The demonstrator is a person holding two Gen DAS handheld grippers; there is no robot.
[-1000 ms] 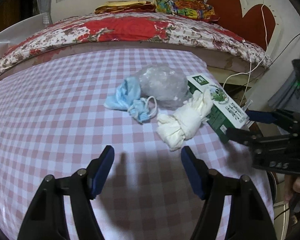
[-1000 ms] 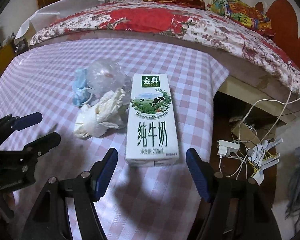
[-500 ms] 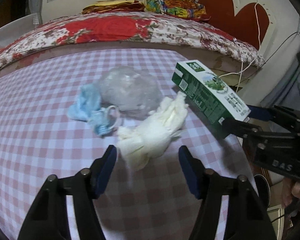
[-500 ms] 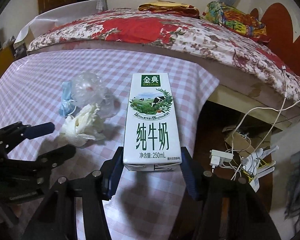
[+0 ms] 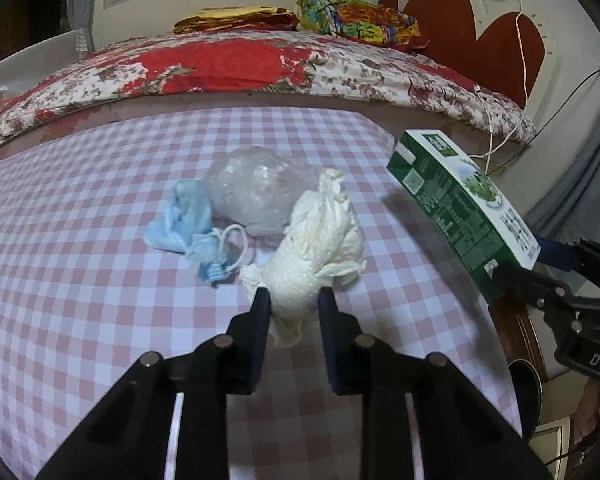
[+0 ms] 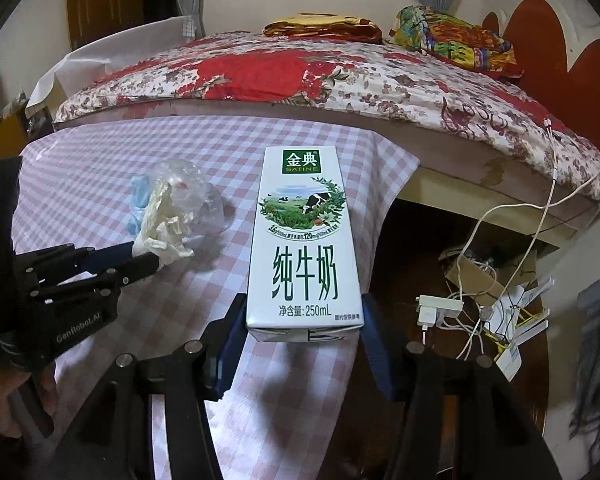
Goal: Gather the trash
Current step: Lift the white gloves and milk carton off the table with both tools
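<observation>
I am closing my left gripper (image 5: 293,303) on the crumpled white paper towel (image 5: 315,248) over the pink checked tablecloth (image 5: 80,280), my right gripper (image 6: 302,334) gripping the white-and-green milk carton (image 6: 304,240), both probably needing a bin next.

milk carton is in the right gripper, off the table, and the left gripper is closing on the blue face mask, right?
Not quite. The left gripper is closing on the white crumpled tissue, not the blue face mask, which lies untouched beside it, as the left wrist view shows. The right gripper does hold the milk carton off the table.
</observation>
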